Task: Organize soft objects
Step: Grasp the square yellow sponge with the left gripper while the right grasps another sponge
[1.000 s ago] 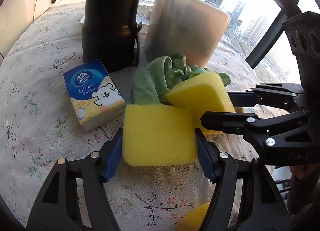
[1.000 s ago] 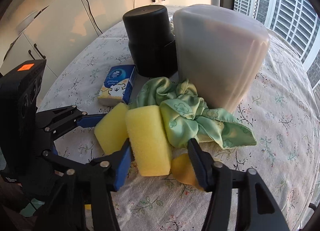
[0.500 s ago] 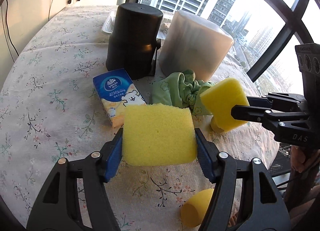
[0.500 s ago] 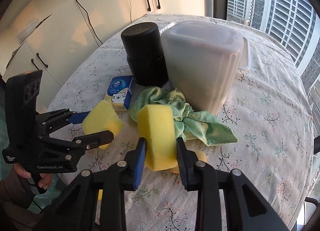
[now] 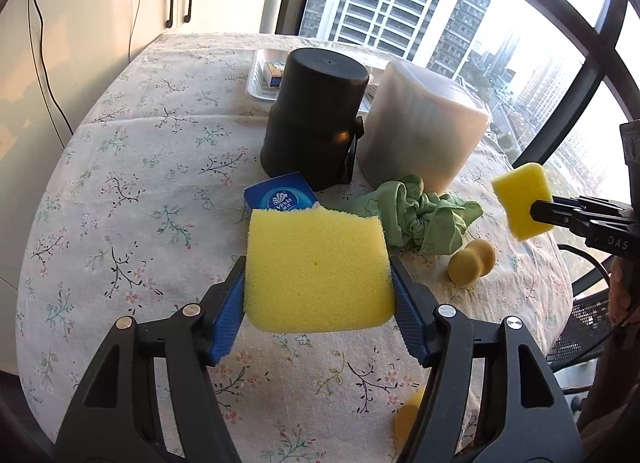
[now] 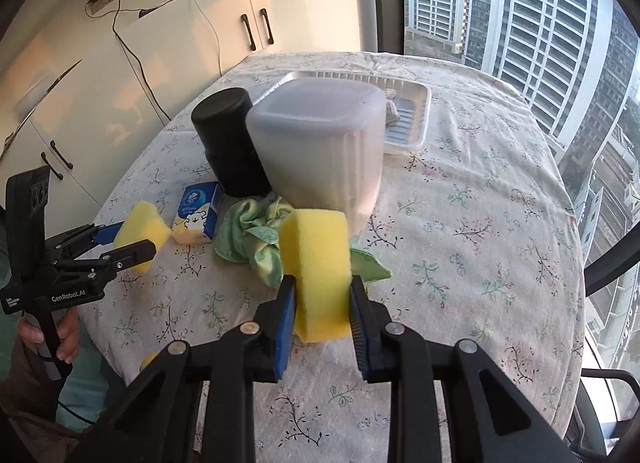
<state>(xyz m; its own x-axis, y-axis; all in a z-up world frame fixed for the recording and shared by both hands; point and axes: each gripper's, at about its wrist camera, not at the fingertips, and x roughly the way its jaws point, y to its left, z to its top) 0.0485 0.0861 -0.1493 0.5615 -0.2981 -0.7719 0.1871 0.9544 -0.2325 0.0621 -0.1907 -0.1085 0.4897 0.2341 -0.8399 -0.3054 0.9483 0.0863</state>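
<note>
I have the left gripper clamped on a yellow sponge, blue pads pressing into its two sides, and it hangs clear above the counter. From the right wrist view that left sponge sits out over the counter's left edge, and my hand grips the handle below it.

The right gripper is squeezed shut on a second sponge, held on its narrow sides and standing tall between the pads. In the left wrist view this right sponge floats off the counter's right edge, well apart from the first one.

Down on the flowered cloth, the green cloth lies crumpled at the foot of the grey bin, touching it. The black bin stands upside down just beside the grey one, on its left. The tissue pack lies in front of the black bin, half hidden behind my left sponge in the left view. A small yellow puff rests near the green cloth, toward the right edge. Another yellow bit peeks out near the near edge, mostly hidden by my gripper. At the far edge sits a white tray with something small in it; I cannot make out what.
</note>
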